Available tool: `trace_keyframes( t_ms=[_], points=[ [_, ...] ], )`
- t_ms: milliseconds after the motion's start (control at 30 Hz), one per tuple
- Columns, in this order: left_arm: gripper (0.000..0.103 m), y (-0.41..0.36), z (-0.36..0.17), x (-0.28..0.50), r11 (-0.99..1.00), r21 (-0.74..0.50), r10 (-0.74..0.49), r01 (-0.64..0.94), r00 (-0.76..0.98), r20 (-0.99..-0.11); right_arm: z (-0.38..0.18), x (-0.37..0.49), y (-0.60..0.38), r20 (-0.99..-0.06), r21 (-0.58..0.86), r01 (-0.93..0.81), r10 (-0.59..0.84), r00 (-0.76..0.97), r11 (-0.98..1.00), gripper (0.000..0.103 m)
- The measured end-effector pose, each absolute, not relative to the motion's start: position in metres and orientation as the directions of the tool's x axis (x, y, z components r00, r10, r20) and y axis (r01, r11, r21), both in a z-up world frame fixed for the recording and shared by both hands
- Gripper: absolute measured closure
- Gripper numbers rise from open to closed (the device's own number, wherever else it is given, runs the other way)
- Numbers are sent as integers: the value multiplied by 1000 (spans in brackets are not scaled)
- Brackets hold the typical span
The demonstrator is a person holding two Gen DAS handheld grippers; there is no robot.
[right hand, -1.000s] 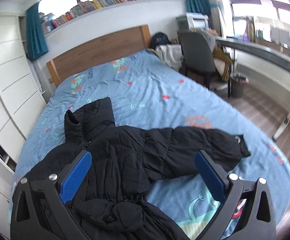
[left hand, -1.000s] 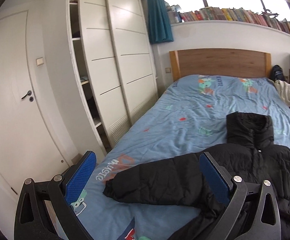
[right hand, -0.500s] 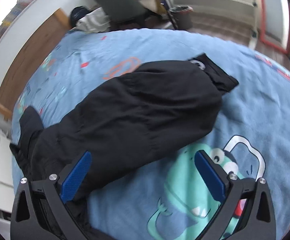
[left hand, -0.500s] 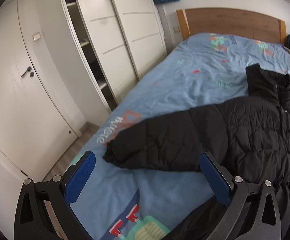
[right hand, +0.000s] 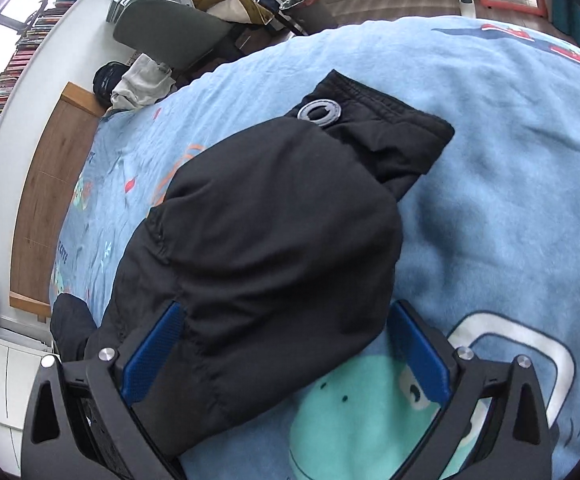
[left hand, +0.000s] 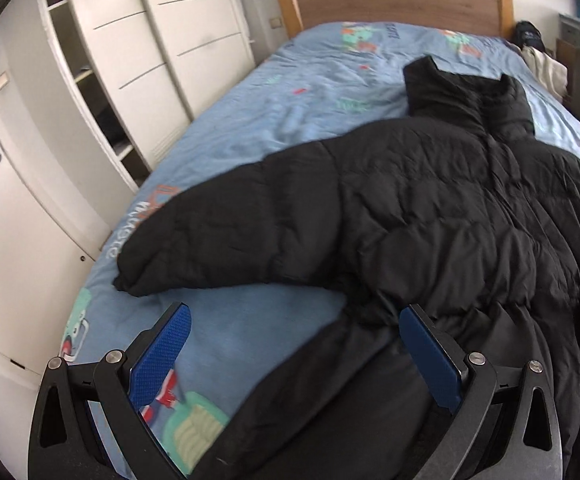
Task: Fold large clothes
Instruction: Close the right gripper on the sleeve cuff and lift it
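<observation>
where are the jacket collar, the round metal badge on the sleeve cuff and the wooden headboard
jacket collar [left hand: 465,94], left wrist view, middle of the raised collar
round metal badge [right hand: 320,112], right wrist view, centre of the ring
wooden headboard [left hand: 393,2], left wrist view, middle of the panel

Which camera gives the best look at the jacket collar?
The left wrist view. There the collar stands up at the far end of the black jacket, fully in frame against the blue bedspread. The right wrist view is filled by a sleeve, and the collar is not clearly visible there.
</observation>
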State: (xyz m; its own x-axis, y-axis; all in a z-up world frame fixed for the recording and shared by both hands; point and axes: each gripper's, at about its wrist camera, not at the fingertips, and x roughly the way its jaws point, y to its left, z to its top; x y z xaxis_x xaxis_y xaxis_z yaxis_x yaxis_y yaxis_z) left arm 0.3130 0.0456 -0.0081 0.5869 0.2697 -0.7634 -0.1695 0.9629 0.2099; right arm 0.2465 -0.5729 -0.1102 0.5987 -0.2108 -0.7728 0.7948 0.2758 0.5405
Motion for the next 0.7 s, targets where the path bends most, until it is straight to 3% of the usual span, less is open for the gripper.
trace_keyframes(
  t_ms=[67, 267, 333, 700],
  points=[
    [1, 41, -13, 314, 966, 208, 259, -155, 578, -774, -111, 250, -576, -771, 536, 795, -220, 598, 283, 5],
    [1, 35, -18, 316, 968, 209, 252, -142, 574, -779, -109, 254, -582, -769, 531, 799, -236, 594, 283, 33],
    [1, 33, -20, 318, 969, 207, 249, -138, 573, -781, -108, 254, -582, -768, 531, 795, -232, 597, 293, 47],
    [1, 25, -23, 323, 976, 187, 217, -113, 580, -785, -82, 274, -574, -770, 464, 790, -257, 584, 402, 83]
  ],
)
